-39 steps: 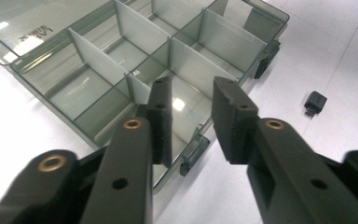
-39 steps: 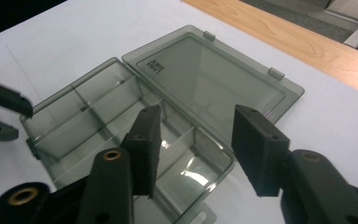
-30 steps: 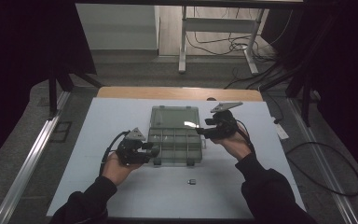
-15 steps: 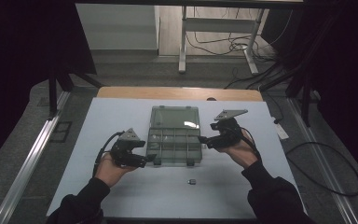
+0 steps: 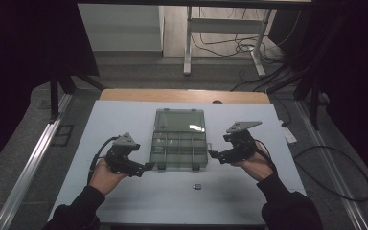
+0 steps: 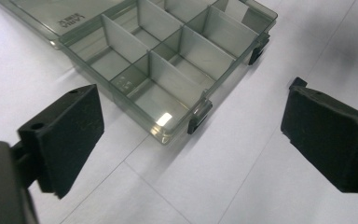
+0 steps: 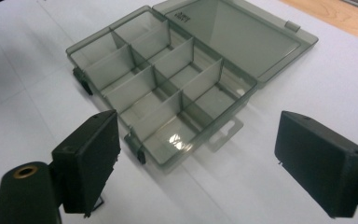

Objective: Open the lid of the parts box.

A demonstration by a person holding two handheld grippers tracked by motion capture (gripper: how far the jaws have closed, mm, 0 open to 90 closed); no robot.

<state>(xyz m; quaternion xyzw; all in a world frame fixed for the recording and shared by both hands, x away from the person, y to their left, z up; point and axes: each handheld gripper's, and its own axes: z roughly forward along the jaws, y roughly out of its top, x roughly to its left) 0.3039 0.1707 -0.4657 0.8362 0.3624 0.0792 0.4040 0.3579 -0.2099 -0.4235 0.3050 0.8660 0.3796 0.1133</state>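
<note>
The left gripper (image 5: 147, 166) and right gripper (image 5: 212, 154) both have their jaws spread wide with nothing between them, having just been opening, and they flank the near corners of the smoky translucent plastic organiser box (image 5: 178, 149) without touching it. The box lies open at the middle of the white table (image 5: 124, 120), its lid (image 5: 180, 120) flat behind 8 empty compartments and 2 dark latches (image 6: 198, 122) on its near edge, with a small dark piece (image 5: 197, 186) just in front. Both hands (image 5: 103, 175) reach in level from below, and beyond the table are a grey floor, cables and metal legs.
</note>
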